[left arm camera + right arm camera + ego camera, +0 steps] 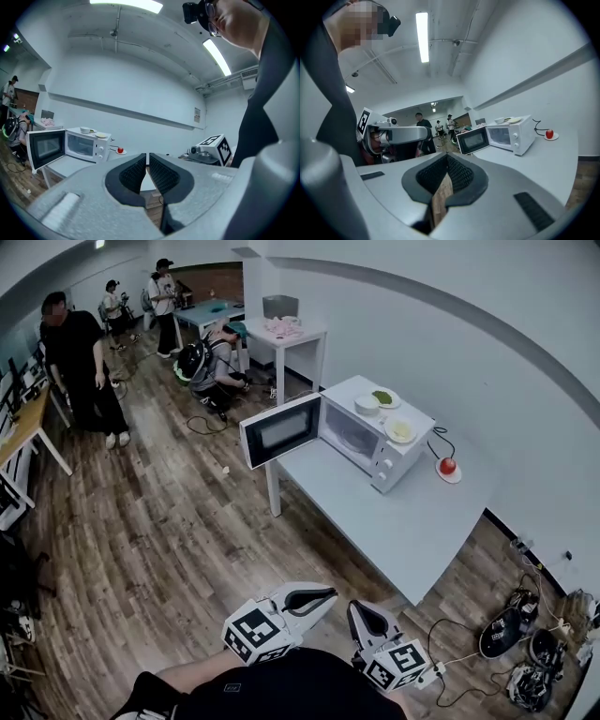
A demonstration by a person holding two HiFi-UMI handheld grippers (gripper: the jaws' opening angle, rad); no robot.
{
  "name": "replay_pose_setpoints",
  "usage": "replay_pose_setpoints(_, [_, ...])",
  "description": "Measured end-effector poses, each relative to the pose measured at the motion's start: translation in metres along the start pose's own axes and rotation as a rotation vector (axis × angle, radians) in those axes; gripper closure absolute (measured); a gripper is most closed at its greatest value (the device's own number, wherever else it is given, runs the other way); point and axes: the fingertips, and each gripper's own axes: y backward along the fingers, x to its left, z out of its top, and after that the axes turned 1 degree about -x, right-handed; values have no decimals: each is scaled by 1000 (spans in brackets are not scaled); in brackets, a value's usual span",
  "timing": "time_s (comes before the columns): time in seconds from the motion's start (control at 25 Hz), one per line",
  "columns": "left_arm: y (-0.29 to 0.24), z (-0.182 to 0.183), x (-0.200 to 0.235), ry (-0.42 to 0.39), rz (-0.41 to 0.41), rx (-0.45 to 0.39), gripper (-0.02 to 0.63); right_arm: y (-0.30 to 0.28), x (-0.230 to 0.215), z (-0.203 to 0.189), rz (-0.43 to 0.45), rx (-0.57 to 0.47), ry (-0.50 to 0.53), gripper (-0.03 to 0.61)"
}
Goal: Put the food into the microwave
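Wood flooring runs under a white table set against the wall. On it sits the microwave, its door swung wide open.

The food is all up there. A bowl, a plate of something green and a plate of something pale yellow sit on the microwave's roof. A red fruit rests on a saucer just right of the oven. Which one the task means I can't tell.

I judge the plates light, rigid and slick at the rim. I'd pinch the near edge and keep the plate level so nothing slides off. The fruit looks round and smooth, apt to roll, so lifting its saucer seems safer.

Both claws hang low by my body, well apart from the table. The left claw has its pads almost pressed together on nothing. The right claw is likewise closed and empty.

The open door juts past the table's edge and is the one thing to steer round. A cord trails beside the fruit. People stand far down the room. Cables and gear litter the floor to my right.
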Motion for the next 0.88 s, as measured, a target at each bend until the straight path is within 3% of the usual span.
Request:
replay_pose_setpoints(0.32, [-8,20,107,6,5,-13,583,-111,-14,31,53,14,54,563])
replay_pose_setpoints(0.6, [-2,25,183,8,16,-34,583,-182,-24,40,47,31,61,563])
replay_pose_setpoints(0.88, [-26,18,227,80,0,-23,583,-217,-51,43,31,98,57,563])
